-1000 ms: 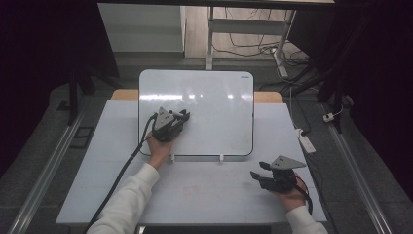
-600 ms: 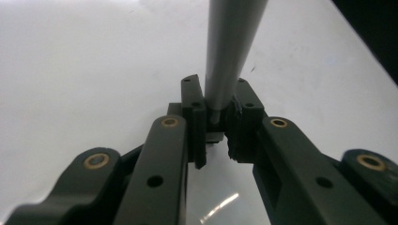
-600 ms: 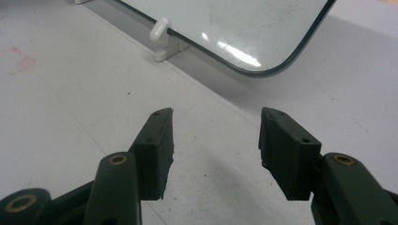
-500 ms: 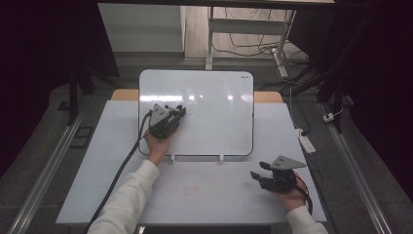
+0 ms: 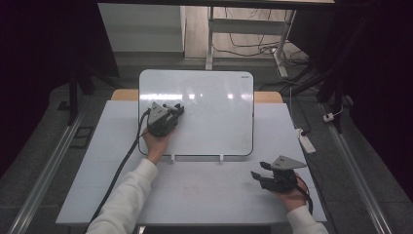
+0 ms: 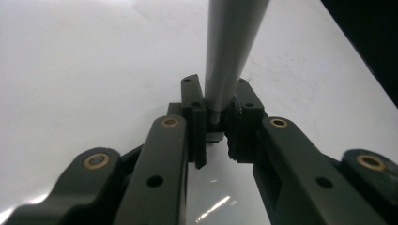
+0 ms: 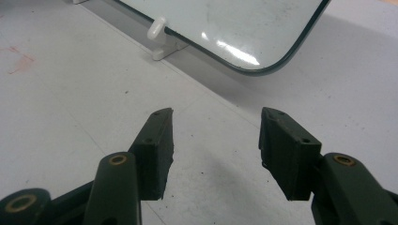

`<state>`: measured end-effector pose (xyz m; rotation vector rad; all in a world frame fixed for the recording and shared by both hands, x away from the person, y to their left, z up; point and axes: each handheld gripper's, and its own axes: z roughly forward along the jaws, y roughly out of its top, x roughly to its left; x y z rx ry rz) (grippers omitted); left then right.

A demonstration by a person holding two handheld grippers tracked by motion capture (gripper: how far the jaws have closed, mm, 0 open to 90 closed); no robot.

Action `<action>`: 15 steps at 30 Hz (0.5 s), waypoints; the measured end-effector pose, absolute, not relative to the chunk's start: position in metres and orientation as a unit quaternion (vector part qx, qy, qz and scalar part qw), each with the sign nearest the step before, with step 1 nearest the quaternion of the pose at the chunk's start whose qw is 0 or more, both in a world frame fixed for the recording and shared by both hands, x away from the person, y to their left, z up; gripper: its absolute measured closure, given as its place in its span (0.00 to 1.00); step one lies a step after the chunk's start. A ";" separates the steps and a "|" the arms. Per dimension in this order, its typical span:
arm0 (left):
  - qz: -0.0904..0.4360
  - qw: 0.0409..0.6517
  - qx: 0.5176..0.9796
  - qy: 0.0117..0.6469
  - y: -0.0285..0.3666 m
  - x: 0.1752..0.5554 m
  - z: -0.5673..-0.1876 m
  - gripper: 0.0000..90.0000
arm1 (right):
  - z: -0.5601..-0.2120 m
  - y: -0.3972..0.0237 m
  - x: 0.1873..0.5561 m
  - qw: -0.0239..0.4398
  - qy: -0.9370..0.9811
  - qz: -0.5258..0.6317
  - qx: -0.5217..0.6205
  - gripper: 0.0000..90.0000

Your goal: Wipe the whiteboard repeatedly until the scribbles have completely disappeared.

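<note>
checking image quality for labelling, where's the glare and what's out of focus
High view: ceiling-light glare streaks the glossy white rectangular whiteboard, surroundings dark. Left gripper view: the grey tapered pen barrel in the tongs is soft, board washed out. Right gripper view: bright reflections near the board's corner, tongs sharp.

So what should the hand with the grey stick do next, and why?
Probably lower the stick's tip onto the whiteboard and start a stroke. The left tongs are shut on the grey stick, likely a marker, over the bare white surface. The right tongs rest open on the table.
</note>
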<state>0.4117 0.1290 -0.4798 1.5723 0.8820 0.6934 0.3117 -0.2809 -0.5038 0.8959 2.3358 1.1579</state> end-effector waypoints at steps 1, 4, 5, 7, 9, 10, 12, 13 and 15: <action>0.293 0.569 0.673 0.370 0.123 0.410 -0.482 0.87 | -0.504 -0.281 0.312 0.191 0.832 0.412 0.319 0.50; 0.288 0.571 0.682 0.355 0.107 0.406 -0.488 0.87 | -0.503 -0.281 0.312 0.191 0.831 0.413 0.319 0.50; 0.290 0.570 0.683 0.353 0.105 0.406 -0.488 0.87 | -0.503 -0.281 0.312 0.191 0.831 0.413 0.320 0.50; 0.283 0.571 0.684 0.354 0.108 0.409 -0.486 0.87 | -0.503 -0.281 0.311 0.191 0.831 0.413 0.319 0.50; 0.294 0.568 0.679 0.360 0.114 0.411 -0.482 0.87 | -0.503 -0.282 0.311 0.192 0.831 0.414 0.318 0.50; 0.295 0.569 0.675 0.365 0.118 0.413 -0.480 0.87 | -0.502 -0.282 0.311 0.193 0.830 0.415 0.318 0.50; 0.295 0.570 0.669 0.374 0.124 0.416 -0.476 0.87 | -0.502 -0.283 0.311 0.192 0.829 0.416 0.321 0.50; 0.294 0.570 0.669 0.375 0.125 0.417 -0.475 0.87 | -0.502 -0.284 0.311 0.192 0.829 0.416 0.321 0.50; 0.295 0.568 0.672 0.372 0.122 0.416 -0.476 0.87 | -0.502 -0.284 0.311 0.192 0.829 0.416 0.321 0.50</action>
